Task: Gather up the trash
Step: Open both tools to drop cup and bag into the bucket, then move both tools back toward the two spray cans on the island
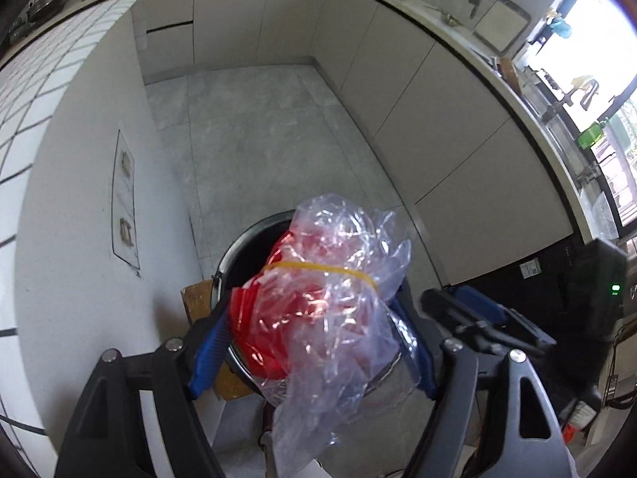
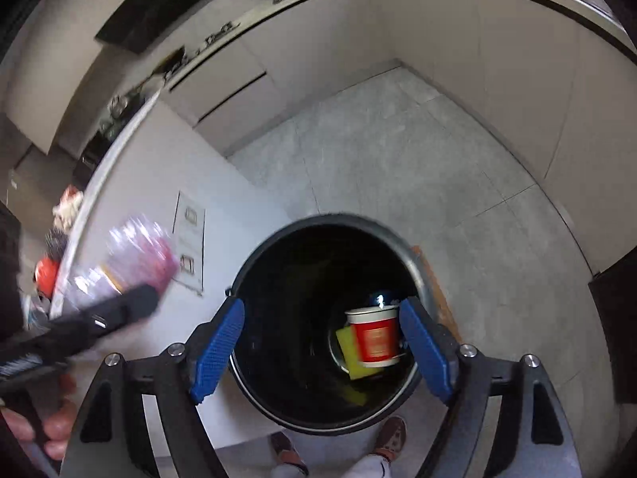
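Plastic bag [image 1: 330, 310] is pinched in our left gripper [image 1: 314, 342], right above the bin [image 2: 326, 326]; right gripper [image 2: 322, 346] spread, empty.

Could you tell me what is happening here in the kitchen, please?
A person is collecting trash with two handheld grippers. The left gripper holds a crumpled clear plastic bag with red inside above the black bin. The right gripper hangs open and empty over the bin, where a red paper cup already lies.
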### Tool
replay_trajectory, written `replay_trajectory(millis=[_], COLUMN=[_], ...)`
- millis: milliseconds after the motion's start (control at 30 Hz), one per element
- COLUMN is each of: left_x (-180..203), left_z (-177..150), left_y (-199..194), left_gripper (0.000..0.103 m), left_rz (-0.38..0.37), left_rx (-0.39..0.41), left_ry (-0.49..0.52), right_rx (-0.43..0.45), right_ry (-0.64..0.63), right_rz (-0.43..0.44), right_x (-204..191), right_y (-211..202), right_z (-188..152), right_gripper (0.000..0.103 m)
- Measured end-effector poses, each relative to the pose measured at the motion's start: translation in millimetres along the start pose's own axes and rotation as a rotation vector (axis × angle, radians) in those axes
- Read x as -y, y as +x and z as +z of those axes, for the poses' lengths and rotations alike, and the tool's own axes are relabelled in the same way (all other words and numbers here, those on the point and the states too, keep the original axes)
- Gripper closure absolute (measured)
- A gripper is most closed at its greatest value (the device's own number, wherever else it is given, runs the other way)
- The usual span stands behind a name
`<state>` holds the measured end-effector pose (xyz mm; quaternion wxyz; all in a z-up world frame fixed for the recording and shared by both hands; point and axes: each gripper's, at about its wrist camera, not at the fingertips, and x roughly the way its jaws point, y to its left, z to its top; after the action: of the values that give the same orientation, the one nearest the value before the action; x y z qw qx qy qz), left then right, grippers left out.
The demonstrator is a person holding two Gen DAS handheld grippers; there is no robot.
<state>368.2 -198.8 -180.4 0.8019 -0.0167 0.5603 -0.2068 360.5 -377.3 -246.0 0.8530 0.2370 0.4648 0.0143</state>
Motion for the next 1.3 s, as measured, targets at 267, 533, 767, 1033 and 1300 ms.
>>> replay_trajectory(millis=[267,533,767,1033,1300], left_x=[15,3,-61,-177,-308], left_z=[7,8,-4,-37,-72], left_y=[1,-57,-119,-192,-245], left_gripper=[0.019,0.019,0.019,0.019,0.019], left_rz=[0.013,-0.028,-0.024,0.08,0.203], left_rx=[-0.012,0.076,0.168,0.274,0.352], left_ry=[-0.034,-0.039,-0.12,-0.244,-0.392], right_rx=[0.081,0.111,0.128,0.115,0.11], right_ry=[-0.007,-0.044,-0.155,-0.276,-0.362], right_rz=[0.004,0.035,0.112,0.214,0.264], right_x=[18,-4,-82,-214,-339], right_y=[-42,-61,-69,-63,-47], right_z=[9,12,12,-2,-31], right_gripper=[0.021,0.021,0.021,0.021,0.021])
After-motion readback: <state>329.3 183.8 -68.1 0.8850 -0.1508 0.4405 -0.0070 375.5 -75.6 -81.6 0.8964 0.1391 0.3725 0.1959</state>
